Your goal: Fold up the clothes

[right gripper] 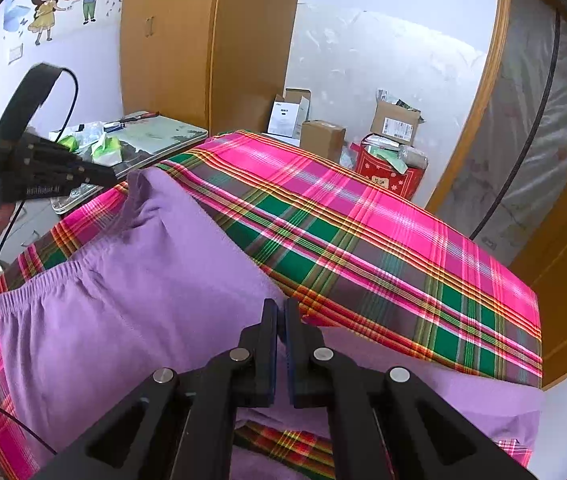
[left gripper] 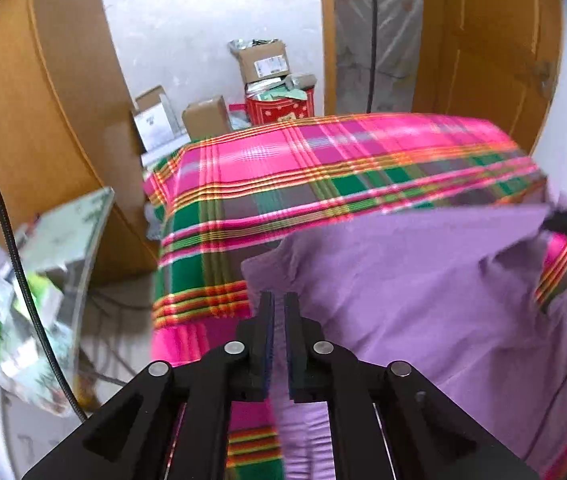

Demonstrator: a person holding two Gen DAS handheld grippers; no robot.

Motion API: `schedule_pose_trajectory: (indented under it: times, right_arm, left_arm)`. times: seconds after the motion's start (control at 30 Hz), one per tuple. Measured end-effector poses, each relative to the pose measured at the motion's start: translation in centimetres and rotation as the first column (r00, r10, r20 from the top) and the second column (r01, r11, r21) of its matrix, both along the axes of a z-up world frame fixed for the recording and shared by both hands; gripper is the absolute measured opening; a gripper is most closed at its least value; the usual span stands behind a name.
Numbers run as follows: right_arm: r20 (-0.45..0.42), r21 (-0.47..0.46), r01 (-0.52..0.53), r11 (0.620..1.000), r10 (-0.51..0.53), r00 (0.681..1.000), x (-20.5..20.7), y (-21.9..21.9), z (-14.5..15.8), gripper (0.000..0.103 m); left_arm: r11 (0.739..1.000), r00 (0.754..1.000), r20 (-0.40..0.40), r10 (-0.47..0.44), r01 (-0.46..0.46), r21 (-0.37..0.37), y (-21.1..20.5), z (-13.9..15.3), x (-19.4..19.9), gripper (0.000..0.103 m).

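A purple garment point(left gripper: 403, 280) with an elastic waistband point(right gripper: 43, 280) lies on a surface covered by a pink and green plaid cloth point(left gripper: 283, 160). My left gripper point(left gripper: 279, 296) pinches one corner of it, with purple fabric showing in the narrow slit between the pads. In the right wrist view that left gripper point(right gripper: 117, 179) holds the corner raised off the plaid. My right gripper point(right gripper: 281, 304) is shut on the garment's other edge, and in the left wrist view the right gripper point(left gripper: 551, 222) keeps that edge lifted. The stretch of garment point(right gripper: 123, 300) between the two grips hangs as a raised fold.
The far half of the plaid cloth point(right gripper: 363, 232) is bare. Cardboard boxes point(right gripper: 395, 124) and a red box point(right gripper: 387, 176) stand on the floor beyond it. A wooden wardrobe point(right gripper: 187, 40) and a cluttered side table point(right gripper: 155, 132) stand at the left. A black cable point(left gripper: 23, 280) hangs nearby.
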State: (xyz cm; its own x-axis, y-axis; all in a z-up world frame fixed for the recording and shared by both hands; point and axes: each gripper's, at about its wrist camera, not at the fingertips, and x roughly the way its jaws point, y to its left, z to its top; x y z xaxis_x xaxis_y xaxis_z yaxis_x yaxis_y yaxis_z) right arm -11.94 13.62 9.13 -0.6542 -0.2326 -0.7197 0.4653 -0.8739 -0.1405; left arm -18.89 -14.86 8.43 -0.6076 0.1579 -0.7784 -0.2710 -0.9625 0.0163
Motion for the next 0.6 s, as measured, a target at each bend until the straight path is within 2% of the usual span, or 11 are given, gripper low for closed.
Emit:
schedule_pose_trajectory:
  times: [0.07, 0.1, 0.17, 0.23, 0.27, 0.33, 0.47, 0.53, 0.6]
  right_arm:
    - [-0.002, -0.001, -0.002, 1.0, 0.002, 1.0, 0.4, 0.0, -0.2, 0.004]
    - [-0.004, -0.002, -0.002, 1.0, 0.002, 1.0, 0.6, 0.1, -0.3, 0.004]
    - [-0.005, -0.002, -0.006, 1.0, 0.006, 1.0, 1.0, 0.2, -0.5, 0.004]
    - [-0.005, -0.003, -0.01, 1.0, 0.01, 1.0, 1.4, 0.4, -0.8, 0.004]
    - [-0.003, -0.006, -0.014, 1.0, 0.014, 1.0, 1.5, 0.4, -0.9, 0.004]
    - [-0.002, -0.008, -0.018, 1.0, 0.018, 1.0, 1.9, 0.5, -1.2, 0.004]
    - [-0.003, -0.003, -0.035, 0.999, 0.035, 0.999, 2.5, 0.6, -1.6, 0.004]
    - [0.0, -0.007, -0.042, 0.999, 0.042, 0.999, 2.7, 0.7, -1.9, 0.004]
    - [-0.001, -0.01, -0.048, 0.999, 0.048, 0.999, 3.0, 0.9, -2.0, 0.004]
  left_arm:
    - [0.992, 0.998, 0.057, 0.028, -0.034, 0.119, -0.7, 0.5, -0.6, 0.02]
    - [0.979, 0.994, 0.103, 0.042, -0.061, 0.192, -1.2, 0.6, -1.0, 0.026]
    - [0.94, 0.98, 0.19, 0.061, -0.12, 0.32, -2.0, 0.6, -1.7, 0.029]
    - [0.909, 0.968, 0.237, 0.079, -0.168, 0.382, -2.3, 0.3, -2.0, 0.033]
    - [0.891, 0.961, 0.261, 0.087, -0.192, 0.411, -2.4, 0.1, -2.2, 0.035]
    - [0.852, 0.946, 0.309, 0.099, -0.241, 0.466, -2.7, -0.2, -2.5, 0.046]
    - [0.76, 0.895, 0.424, 0.14, -0.371, 0.533, -3.2, -1.4, -3.5, 0.048]
    - [0.743, 0.882, 0.444, 0.16, -0.403, 0.534, -2.9, -1.7, -3.7, 0.048]
    - [0.74, 0.872, 0.46, 0.167, -0.419, 0.527, -2.4, -1.8, -4.0, 0.048]
